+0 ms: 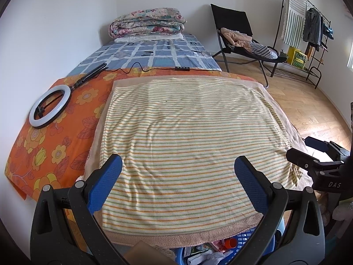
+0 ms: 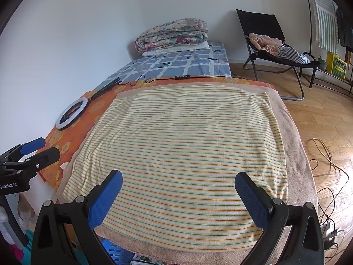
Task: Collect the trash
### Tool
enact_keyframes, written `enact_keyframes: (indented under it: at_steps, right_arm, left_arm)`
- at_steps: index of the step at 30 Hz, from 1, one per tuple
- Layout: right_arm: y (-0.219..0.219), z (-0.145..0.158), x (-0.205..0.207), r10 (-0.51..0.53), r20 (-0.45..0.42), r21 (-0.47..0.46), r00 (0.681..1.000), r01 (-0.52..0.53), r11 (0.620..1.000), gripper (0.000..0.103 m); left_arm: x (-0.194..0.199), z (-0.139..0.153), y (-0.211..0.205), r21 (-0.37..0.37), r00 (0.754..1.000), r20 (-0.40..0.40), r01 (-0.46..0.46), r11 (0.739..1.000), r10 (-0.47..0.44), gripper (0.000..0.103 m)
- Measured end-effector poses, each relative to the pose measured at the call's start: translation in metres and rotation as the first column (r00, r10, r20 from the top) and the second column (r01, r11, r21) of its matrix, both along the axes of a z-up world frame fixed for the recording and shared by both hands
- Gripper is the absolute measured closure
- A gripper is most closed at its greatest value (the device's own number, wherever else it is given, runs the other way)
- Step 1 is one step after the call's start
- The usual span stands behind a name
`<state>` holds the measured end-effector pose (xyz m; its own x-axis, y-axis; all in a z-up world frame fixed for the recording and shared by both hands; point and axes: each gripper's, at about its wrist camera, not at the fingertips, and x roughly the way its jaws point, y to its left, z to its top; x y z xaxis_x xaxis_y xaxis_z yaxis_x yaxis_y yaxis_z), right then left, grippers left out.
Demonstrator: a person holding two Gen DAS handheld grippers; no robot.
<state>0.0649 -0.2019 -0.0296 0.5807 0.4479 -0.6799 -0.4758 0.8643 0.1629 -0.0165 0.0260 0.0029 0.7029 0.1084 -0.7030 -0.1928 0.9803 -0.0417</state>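
Left wrist view looks along the left gripper [image 1: 177, 172], whose blue-padded fingers [image 1: 106, 181] are spread wide apart with nothing between them, poised above a striped towel [image 1: 183, 137] laid flat on the bed. Below the near edge of that towel, at the bottom of the frame, a blue basket [image 1: 245, 240] holds the trash [image 1: 211, 254]: crumpled paper, wrappers and an orange cup-like piece. At the far right the right gripper [image 1: 317, 152] shows from the side, well apart from the towel's middle.

Right wrist view shows the right gripper [image 2: 178, 186] likewise released, its fingers [image 2: 251, 201] wide and empty over the same towel [image 2: 183, 150]. A corner of the blue basket [image 2: 119, 254] peeks out under the towel's near edge; its contents are barely visible here. The left gripper [image 2: 33, 150] appears at the left edge.

Left of the towel, a ring light [image 1: 49, 106] lies on an orange floral sheet [image 1: 57, 145]. Farther back sit a folded quilt [image 1: 147, 22] on a blue checked cover [image 1: 150, 53], and to the right a black folding chair [image 1: 238, 35] piled with clothes. Loose cables [image 2: 326, 172] trail over the wooden floor [image 2: 320, 114] on the right.
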Motion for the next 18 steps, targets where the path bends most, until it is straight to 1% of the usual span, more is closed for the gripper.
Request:
enact_keyframes:
  at_steps: [18]
  right_arm:
    - [0.0015,-0.002,-0.0016,-0.001,0.0,-0.004,1.0,0.001,1.0,0.0]
  left_arm:
    - [0.0007,-0.0018,0.0004,0.0,1.0,-0.002,0.001,1.0,-0.001,0.0]
